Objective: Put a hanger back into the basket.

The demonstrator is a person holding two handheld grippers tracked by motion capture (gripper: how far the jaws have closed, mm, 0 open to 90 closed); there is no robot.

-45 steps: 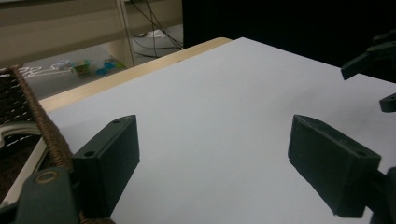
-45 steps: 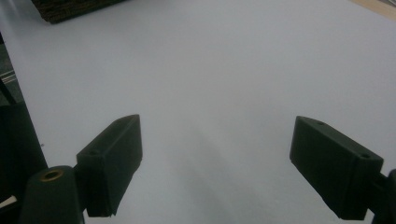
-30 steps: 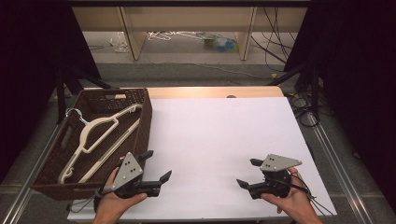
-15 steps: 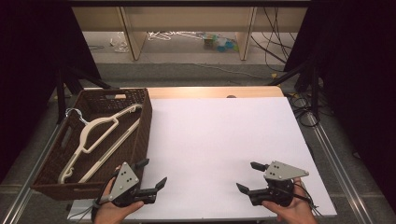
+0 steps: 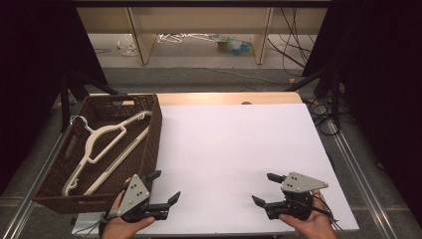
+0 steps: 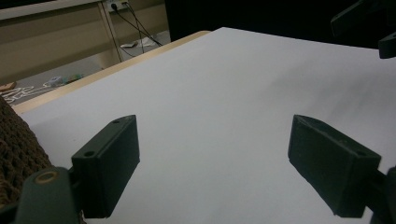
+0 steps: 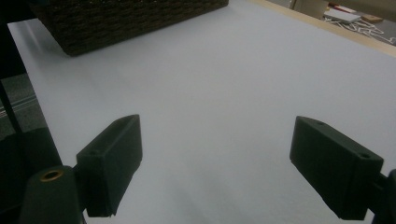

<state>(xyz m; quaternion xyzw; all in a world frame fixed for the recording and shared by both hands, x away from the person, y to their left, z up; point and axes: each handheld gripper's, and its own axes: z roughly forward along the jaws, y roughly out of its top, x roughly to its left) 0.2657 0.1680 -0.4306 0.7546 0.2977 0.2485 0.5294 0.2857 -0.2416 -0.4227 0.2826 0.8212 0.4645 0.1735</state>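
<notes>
Both tongs, left (image 5: 164, 188) and right (image 5: 263, 189), are hovering spread and empty over the smooth white bench (image 5: 234, 149), left beside the woven wicker basket (image 5: 149, 149).

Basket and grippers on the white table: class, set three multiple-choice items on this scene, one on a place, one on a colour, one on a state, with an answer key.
1. Where does the wicker basket stand on the table?
A. along its left edge
B. at its middle
C. at its right edge

2. What colour are the hangers in the basket?
A. red
B. cream
C. black

3. How do the jaws of the left gripper and right gripper stand?
A. both shut
B. one clamped on a hanger
C. both open, holding nothing

Key: 1 A, the high view shows the basket along the left side; 2 B, they look pale cream against the dark weave; 3 C, each gripper view shows its jaws wide apart over bare white surface.
</notes>
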